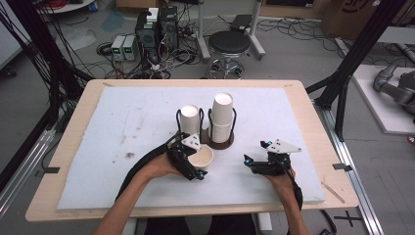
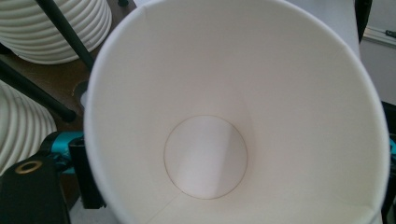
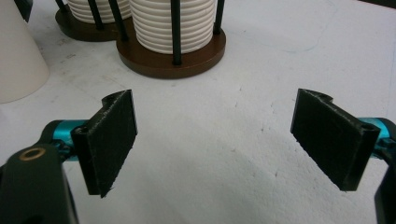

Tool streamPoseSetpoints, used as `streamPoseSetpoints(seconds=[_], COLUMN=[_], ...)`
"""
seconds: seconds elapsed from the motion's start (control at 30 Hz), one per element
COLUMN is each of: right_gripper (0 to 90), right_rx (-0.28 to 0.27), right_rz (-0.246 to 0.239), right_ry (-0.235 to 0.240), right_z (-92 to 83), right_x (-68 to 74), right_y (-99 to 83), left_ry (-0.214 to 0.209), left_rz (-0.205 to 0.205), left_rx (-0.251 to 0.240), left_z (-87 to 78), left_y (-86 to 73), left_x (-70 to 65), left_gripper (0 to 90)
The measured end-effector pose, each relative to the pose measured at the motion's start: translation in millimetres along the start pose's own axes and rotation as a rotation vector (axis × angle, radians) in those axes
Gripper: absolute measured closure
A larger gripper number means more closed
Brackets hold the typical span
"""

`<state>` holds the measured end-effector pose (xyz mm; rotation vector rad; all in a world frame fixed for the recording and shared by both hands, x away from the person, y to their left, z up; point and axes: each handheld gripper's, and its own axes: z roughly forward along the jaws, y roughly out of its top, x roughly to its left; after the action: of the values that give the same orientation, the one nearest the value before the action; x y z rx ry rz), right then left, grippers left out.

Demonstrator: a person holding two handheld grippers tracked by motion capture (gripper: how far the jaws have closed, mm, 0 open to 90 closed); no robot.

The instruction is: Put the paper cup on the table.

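Here the left gripper (image 1: 193, 164) brackets a smooth, conical paper cup (image 1: 201, 156), jaws apart; ribbed cup stacks (image 1: 221, 117) stand behind; right gripper (image 1: 264, 164) gapes wide, empty.

Bare white mat (image 1: 303, 142) lies open right of the cup racks (image 1: 221, 139); the racks block the centre.

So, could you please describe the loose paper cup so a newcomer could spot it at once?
On the white mat, find the two wire racks of stacked cups. Just in front stands a single cup, by the left gripper. It alone stands loose, outside the racks.
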<state>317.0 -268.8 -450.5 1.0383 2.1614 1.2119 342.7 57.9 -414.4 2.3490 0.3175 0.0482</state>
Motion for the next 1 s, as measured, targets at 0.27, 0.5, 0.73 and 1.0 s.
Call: streamPoseSetpoints(seconds=[0.27, 0.5, 0.73, 1.0], right_gripper=[15.0, 15.0, 15.0, 15.0], right_rx=[0.0, 0.001, 0.003, 0.002], right_rz=[-0.006, -0.005, -0.004, -0.012], right_ry=[-0.001, 0.0, -0.002, -0.006], right_z=[0.0, 0.2, 0.2, 0.5], right_x=[0.0, 0.6, 0.6, 0.8], right_y=[0.0, -0.1, 0.0, -0.1], left_ry=[0.012, 0.014, 0.041, 0.069], left_rz=[0.007, -0.007, -0.011, -0.06], left_rx=[-0.001, -0.02, -0.052, -0.102], left_z=[-1.8, -7.4, -17.2, -28.9], left_y=[-4.0, -14.0, -25.1, -49.0], left_x=[-2.6, -2.9, -4.7, -1.7], left_gripper=[12.7, 12.8, 12.9, 13.3])
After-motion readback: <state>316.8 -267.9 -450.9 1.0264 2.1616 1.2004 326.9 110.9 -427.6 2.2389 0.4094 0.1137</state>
